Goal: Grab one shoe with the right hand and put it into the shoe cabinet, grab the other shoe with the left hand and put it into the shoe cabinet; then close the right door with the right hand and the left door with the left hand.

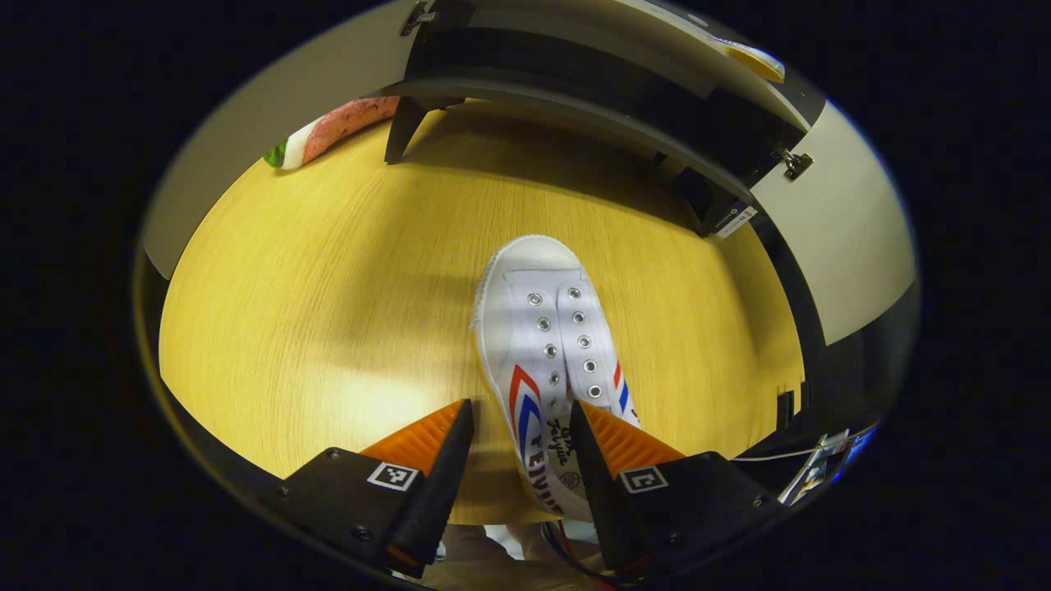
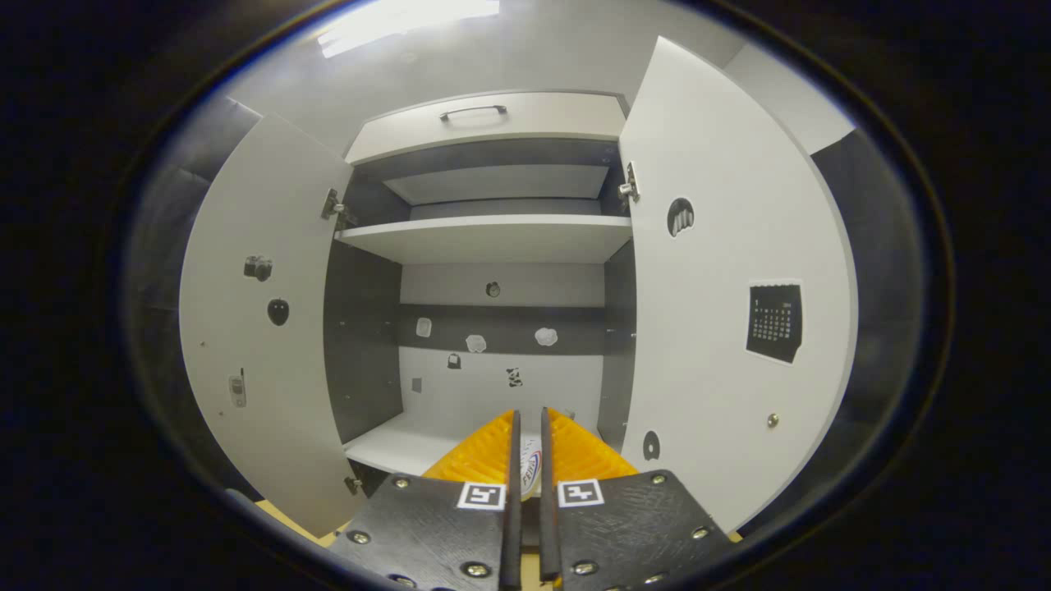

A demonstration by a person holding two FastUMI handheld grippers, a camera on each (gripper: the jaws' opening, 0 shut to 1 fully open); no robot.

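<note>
Left gripper point(image 1: 520, 419): jaws spread wide, straddling heel end of white canvas sneaker point(image 1: 546, 353) on wooden tabletop point(image 1: 328, 304), not yet pinching. Toe aimed toward shoe cabinet point(image 1: 624, 98). Judged light, soft-sided, laceless; collar rim near heel likely firmest hold. Right gripper point(image 2: 525, 447): jaws nearly closed on thin edge of second sneaker point(image 2: 530, 472), before cabinet's lower shelf point(image 2: 402, 443), doors open.
</note>
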